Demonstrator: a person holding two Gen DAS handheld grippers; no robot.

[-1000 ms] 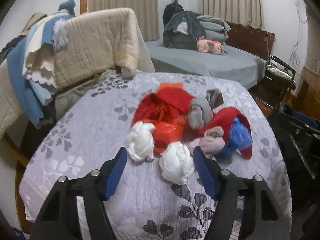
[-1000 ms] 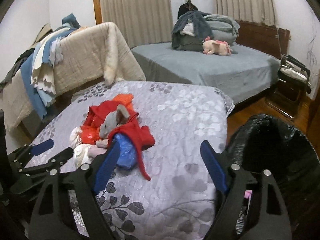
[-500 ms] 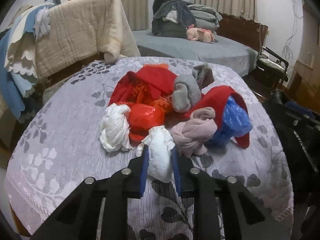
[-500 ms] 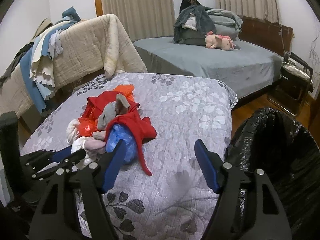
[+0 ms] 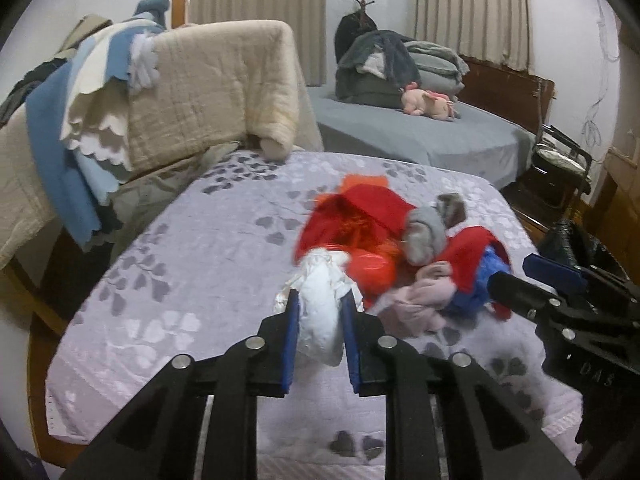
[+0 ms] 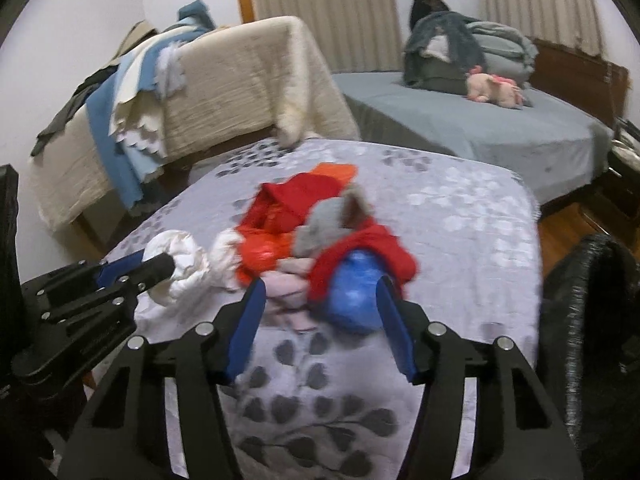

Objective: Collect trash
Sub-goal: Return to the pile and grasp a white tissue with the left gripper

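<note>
My left gripper (image 5: pixel 319 304) is shut on a white crumpled bag (image 5: pixel 320 320) and holds it just above the grey flowered bedspread (image 5: pixel 192 264); it also shows in the right wrist view (image 6: pixel 176 272). Behind it lies a heap: a second white bag (image 6: pixel 224 260), an orange-red bag (image 5: pixel 370 268), red cloth (image 5: pixel 360 208), grey socks (image 5: pixel 426 234), a pink cloth (image 5: pixel 420 300) and a blue bag (image 6: pixel 352 300). My right gripper (image 6: pixel 322 300) is open, its fingers on either side of the blue bag and pink cloth.
A black trash bag (image 6: pixel 588 320) stands open at the bed's right edge. A cream quilt and blue blankets (image 5: pixel 160 92) hang over a rail at the back left. A grey bed (image 5: pixel 420 136) with folded clothes and a pink plush toy lies behind.
My left gripper shut on the white bag and lifted it back from the heap. My right gripper moved left and forward, from beside the trash bag to around the blue bag.
</note>
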